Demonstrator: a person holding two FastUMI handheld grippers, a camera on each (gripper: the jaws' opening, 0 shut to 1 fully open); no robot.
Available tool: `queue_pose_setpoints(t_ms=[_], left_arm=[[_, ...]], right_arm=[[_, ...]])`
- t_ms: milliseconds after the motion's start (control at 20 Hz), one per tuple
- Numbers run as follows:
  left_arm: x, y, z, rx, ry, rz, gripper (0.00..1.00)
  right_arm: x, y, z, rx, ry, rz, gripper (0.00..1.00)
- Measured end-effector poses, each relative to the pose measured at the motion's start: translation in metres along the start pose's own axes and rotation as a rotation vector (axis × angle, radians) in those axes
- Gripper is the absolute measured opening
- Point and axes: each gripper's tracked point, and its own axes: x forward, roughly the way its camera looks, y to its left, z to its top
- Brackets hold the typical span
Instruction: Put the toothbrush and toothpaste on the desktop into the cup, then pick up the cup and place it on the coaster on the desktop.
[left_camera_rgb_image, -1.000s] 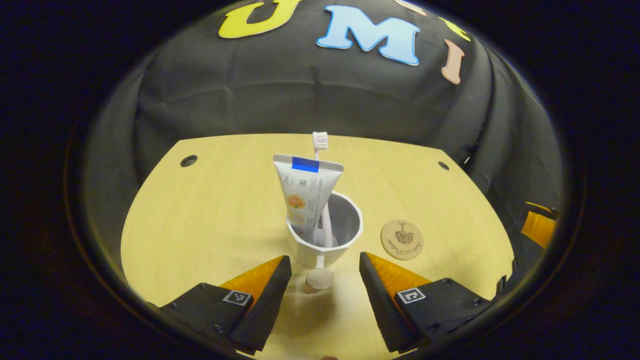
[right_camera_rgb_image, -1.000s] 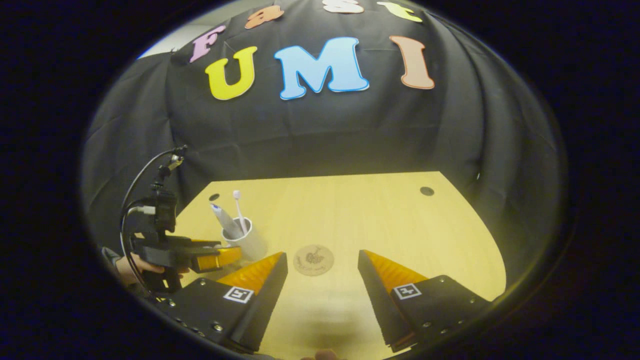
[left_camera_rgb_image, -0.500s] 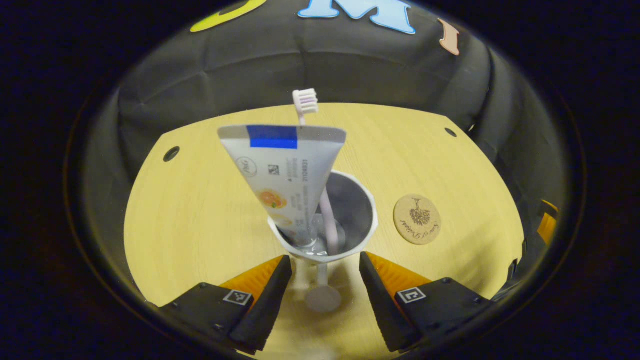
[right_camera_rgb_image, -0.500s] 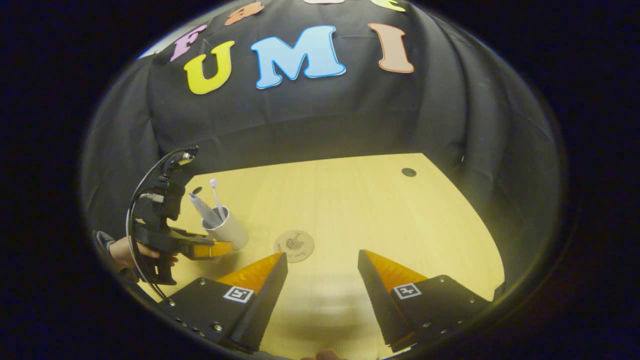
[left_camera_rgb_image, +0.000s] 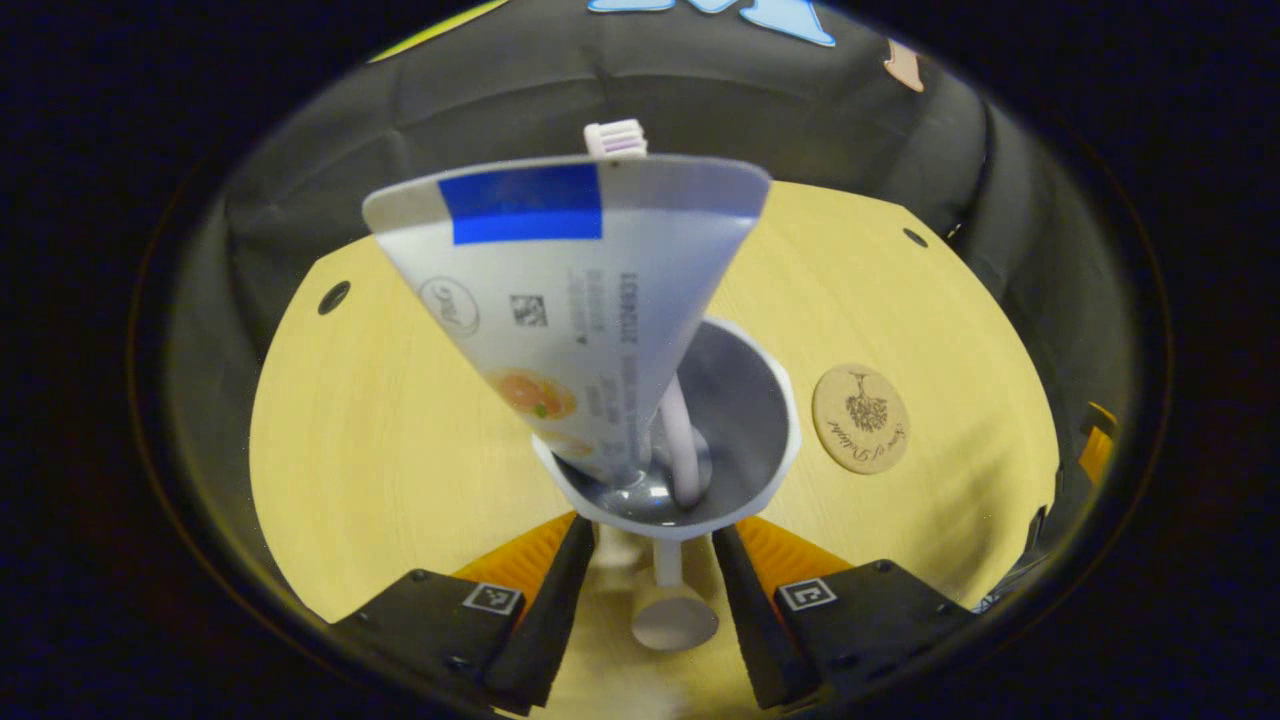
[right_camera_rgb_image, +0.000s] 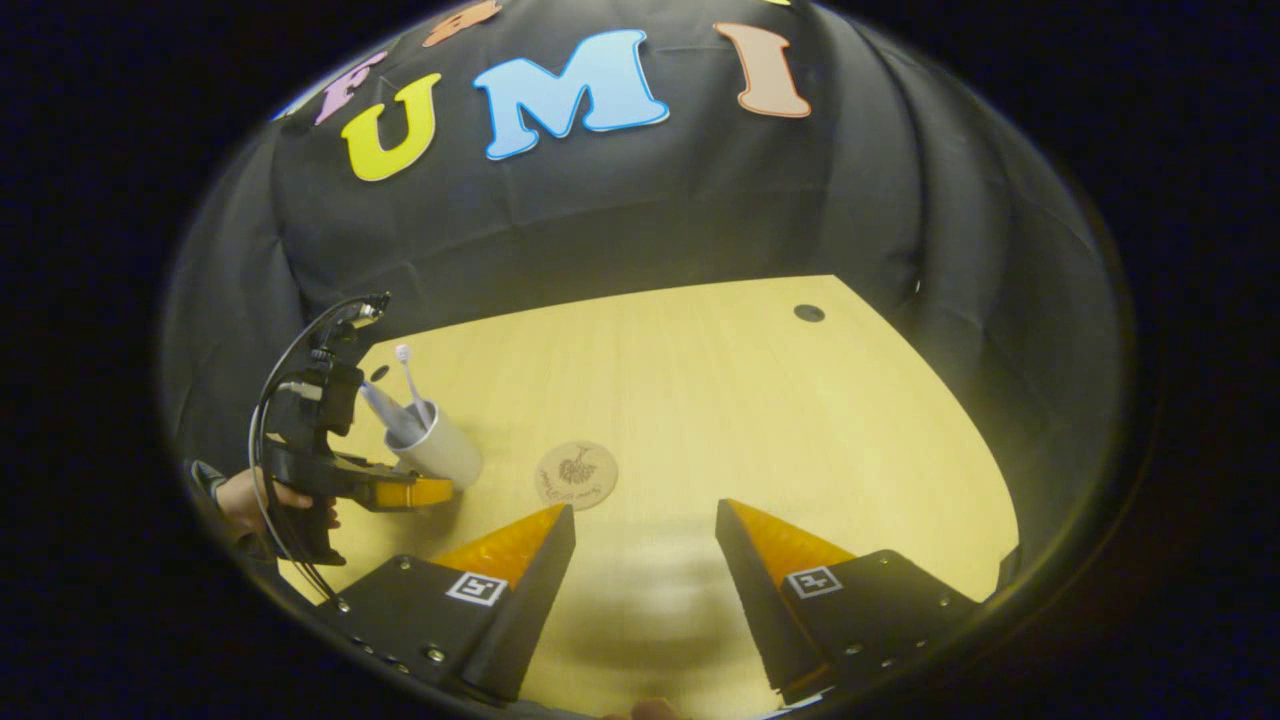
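cup (left_camera_rgb_image: 690, 470) stands on the desktop (left_camera_rgb_image: 400, 450) at the six o'clock of the left gripper view, already loaded: the toothpaste (left_camera_rgb_image: 570, 300) leans out over its rim toward ten o'clock, crimped end up, and the toothbrush (left_camera_rgb_image: 615, 140) stands behind it, bristles at twelve. both items look to be in, so the lift is the step in hand.

left gripper (left_camera_rgb_image: 645, 560) has its fingers on either side of the cup's lower wall, very close. whether they press on it yet i cannot tell, since the rim hides the contact. in the right gripper view this same gripper sits at nine o'clock beside the cup, with a hand (right_camera_rgb_image: 245, 500) on its handle.

coaster (left_camera_rgb_image: 860, 418) lies flat on the desktop at about three o'clock of the cup, near but apart.

right gripper (right_camera_rgb_image: 640, 540) hangs over bare desktop with its fingers spread wide and nothing between them.

risks, as i judge them: the tube is tall and top-heavy, so a low or loose grip may let the cup tilt and spill its load. a jerky carry could swing the tube out. setting down off-centre would leave the cup half on the coaster's edge, rocking.
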Motion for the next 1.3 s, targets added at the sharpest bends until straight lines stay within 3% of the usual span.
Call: queue_pose_setpoints(t_ms=[50, 100, 200, 300, 400, 450, 500, 600, 700, 750, 850, 900, 1300], left_arm=[[0.001, -0.001, -0.001, -0.004, 0.006, -0.005, 0.64], [0.002, 0.000, -0.002, -0.007, 0.011, -0.002, 0.69], [0.004, -0.003, -0.004, -0.013, 0.016, -0.008, 0.63], [0.006, -0.003, -0.007, -0.025, 0.022, -0.008, 0.47], [0.007, -0.001, -0.005, -0.022, 0.022, -0.006, 0.41], [0.007, -0.001, -0.006, -0.016, 0.027, 0.005, 0.47], [0.008, -0.001, -0.008, -0.007, 0.033, 0.011, 0.47], [0.007, -0.001, -0.013, 0.009, 0.058, 0.024, 0.43], [0.008, 0.000, -0.011, 0.029, 0.056, 0.034, 0.31], [0.009, -0.002, -0.011, 0.032, 0.051, 0.036, 0.36], [0.008, -0.005, -0.010, 0.035, 0.044, 0.033, 0.33], [0.006, -0.006, -0.009, 0.043, 0.038, 0.030, 0.34], [-0.002, -0.055, 0.008, 0.153, -0.008, -0.009, 0.33]], right_arm=[[0.001, 0.000, 0.000, 0.005, 0.005, 0.000, 0.86], [0.002, -0.001, -0.001, 0.009, 0.010, 0.001, 0.86], [0.003, 0.000, -0.004, 0.017, 0.022, 0.000, 0.86], [0.003, 0.001, -0.006, 0.021, 0.028, -0.001, 0.86], [0.003, 0.001, -0.008, 0.023, 0.039, -0.005, 0.86], [0.003, 0.001, -0.009, 0.026, 0.043, -0.005, 0.86], [0.004, 0.002, -0.010, 0.032, 0.047, -0.003, 0.86], [0.006, 0.003, -0.013, 0.047, 0.059, 0.003, 0.86], [0.007, 0.006, -0.013, 0.062, 0.061, 0.008, 0.86], [0.008, 0.005, -0.014, 0.064, 0.058, 0.008, 0.86], [0.007, 0.004, -0.011, 0.065, 0.055, 0.005, 0.82], [0.007, 0.003, -0.010, 0.067, 0.053, 0.003, 0.86], [0.003, -0.004, -0.007, 0.085, 0.040, -0.006, 0.86]])
